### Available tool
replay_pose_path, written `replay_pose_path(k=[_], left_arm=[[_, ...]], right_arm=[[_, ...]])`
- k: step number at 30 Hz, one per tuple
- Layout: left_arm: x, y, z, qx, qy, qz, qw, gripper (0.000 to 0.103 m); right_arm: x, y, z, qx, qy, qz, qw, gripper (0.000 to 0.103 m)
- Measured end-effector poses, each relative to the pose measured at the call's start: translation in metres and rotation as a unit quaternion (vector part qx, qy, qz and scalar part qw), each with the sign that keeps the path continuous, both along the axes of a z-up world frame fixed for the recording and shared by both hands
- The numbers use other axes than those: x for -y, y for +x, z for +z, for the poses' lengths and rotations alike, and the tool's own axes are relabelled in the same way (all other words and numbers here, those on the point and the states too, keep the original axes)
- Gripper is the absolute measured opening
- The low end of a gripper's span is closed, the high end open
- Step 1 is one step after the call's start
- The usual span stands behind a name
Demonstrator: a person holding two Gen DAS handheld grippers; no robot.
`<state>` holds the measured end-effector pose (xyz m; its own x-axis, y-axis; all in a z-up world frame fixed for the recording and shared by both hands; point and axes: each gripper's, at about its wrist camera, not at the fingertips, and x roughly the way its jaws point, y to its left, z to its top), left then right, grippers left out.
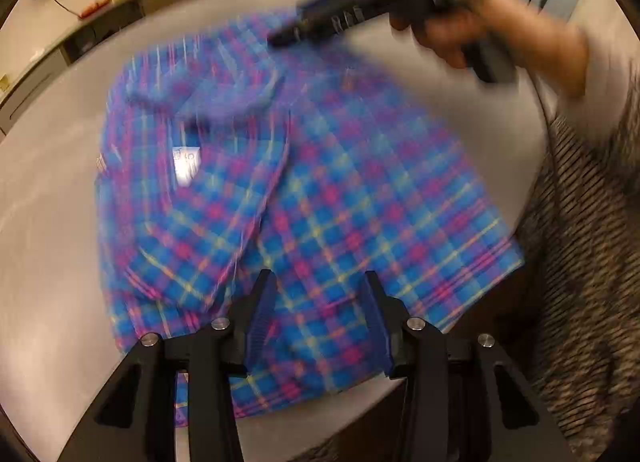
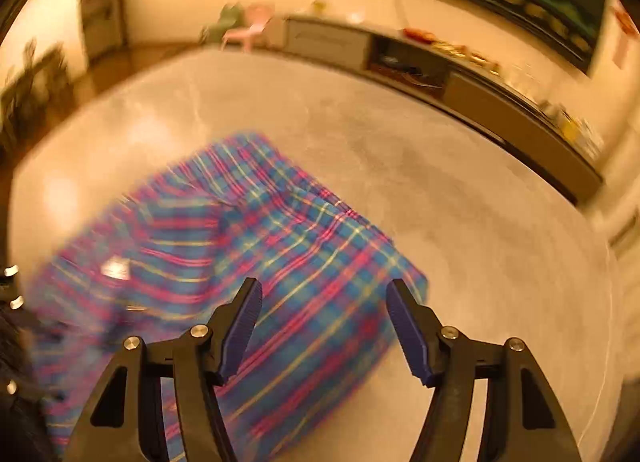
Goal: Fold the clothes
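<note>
On the pale grey round table, the blue, pink and yellow plaid shirt lies partly folded, near edge hanging just over the rim by me. Both views are motion-smeared; the plaid lines streak, and the small white label near the collar is unreadable. The shirt's near-left corner is hidden behind my left claw. Lower left of the right wrist view, dark blurred shapes and some bolts are cut off; can't tell what they are.

Left claw tilts steeply down over the shirt's near hem, jaws apart, nothing pinched. Right claw is also angled down, jaws wide apart and empty, over the shirt's right corner and bare table.

Only the left view shows my right hand wrapped round the black handle, its claw's tips too blurred to read there, plus my striped knit sleeve at the right edge. Only the right view shows the long low grey cabinet and the far table beyond the shirt.
</note>
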<state>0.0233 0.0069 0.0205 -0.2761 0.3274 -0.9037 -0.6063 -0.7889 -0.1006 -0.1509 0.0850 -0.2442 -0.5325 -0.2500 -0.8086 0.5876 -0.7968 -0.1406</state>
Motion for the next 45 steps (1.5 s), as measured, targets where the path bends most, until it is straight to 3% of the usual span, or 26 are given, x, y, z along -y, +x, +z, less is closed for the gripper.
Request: replay_pose_path(k=[2,3,4,6,8,10,12,14,17,20,21,22,23,25,29,33,36,39,42,45], left_arm=[[0.012,-0.025,0.004,0.0,0.015,0.036,0.9993,0.034],[0.018,-0.044,0.005,-0.014,-0.001,0.071,0.9973,0.027],[0.027,-0.065,0.007,-0.03,-0.023,0.122,0.9918,0.024],[0.05,-0.108,0.015,-0.047,-0.045,0.231,0.9706,0.026],[0.07,-0.124,0.038,-0.039,0.028,0.279,0.9591,0.029],[0.081,-0.123,0.062,-0.051,0.105,0.298,0.9475,0.043],[0.088,-0.125,0.068,-0.055,0.139,0.304,0.9409,0.046],[0.083,-0.138,0.053,-0.026,0.136,0.3,0.9438,0.046],[0.084,-0.139,0.018,0.005,0.098,0.306,0.947,0.045],[0.083,-0.142,-0.004,-0.033,0.046,0.318,0.9464,0.043],[0.078,-0.141,-0.003,-0.031,0.028,0.316,0.9478,0.043],[0.074,-0.139,-0.001,-0.028,0.021,0.316,0.9483,0.043],[0.071,-0.135,0.005,-0.024,0.03,0.311,0.9496,0.043],[0.061,-0.123,0.022,-0.024,0.052,0.288,0.9559,0.043],[0.037,-0.08,0.042,-0.034,0.051,0.214,0.9748,0.043],[0.033,-0.056,0.016,-0.02,-0.008,0.164,0.9862,0.043],[0.041,-0.078,-0.003,-0.037,-0.022,0.19,0.9808,0.051],[0.046,-0.116,-0.009,-0.058,-0.025,0.245,0.9676,0.053],[0.038,-0.143,-0.017,-0.077,-0.04,0.292,0.9525,0.054],[0.032,-0.139,-0.011,-0.077,-0.052,0.304,0.9482,0.054]], right_arm=[[-0.001,-0.009,-0.029,0.021,0.001,-0.005,1.0,0.067],[-0.008,-0.012,-0.037,0.036,-0.007,-0.029,0.999,0.067],[-0.014,-0.014,-0.045,0.05,-0.016,-0.053,0.997,0.068],[-0.034,-0.009,-0.04,0.096,-0.01,-0.113,0.989,0.068],[-0.04,0.015,-0.025,0.089,0.009,-0.113,0.99,0.068],[-0.049,0.036,-0.01,0.067,-0.005,-0.107,0.992,0.068],[-0.062,0.047,0.008,0.038,-0.039,-0.118,0.992,0.068],[-0.065,0.045,0.02,0.008,-0.063,-0.117,0.991,0.068],[-0.049,0.028,0.017,-0.017,-0.078,-0.106,0.991,0.068],[-0.031,-0.015,-0.026,0.022,-0.055,-0.12,0.991,0.068],[-0.028,-0.029,-0.046,0.043,-0.035,-0.134,0.989,0.069],[-0.034,-0.036,-0.053,0.05,-0.046,-0.147,0.987,0.069],[-0.043,-0.039,-0.055,0.05,-0.072,-0.158,0.984,0.069],[-0.052,-0.036,-0.043,0.041,-0.049,-0.182,0.981,0.066],[-0.063,-0.001,-0.01,0.033,-0.109,-0.141,0.983,0.066],[-0.048,0.02,-0.027,0.077,-0.084,-0.081,0.99,0.066],[-0.033,0.01,-0.053,0.085,-0.045,-0.067,0.993,0.071],[-0.036,-0.014,-0.053,0.085,-0.061,-0.091,0.99,0.071],[-0.031,-0.032,-0.057,0.051,-0.065,-0.113,0.99,0.071],[-0.033,-0.038,-0.057,0.03,-0.076,-0.121,0.989,0.072]])
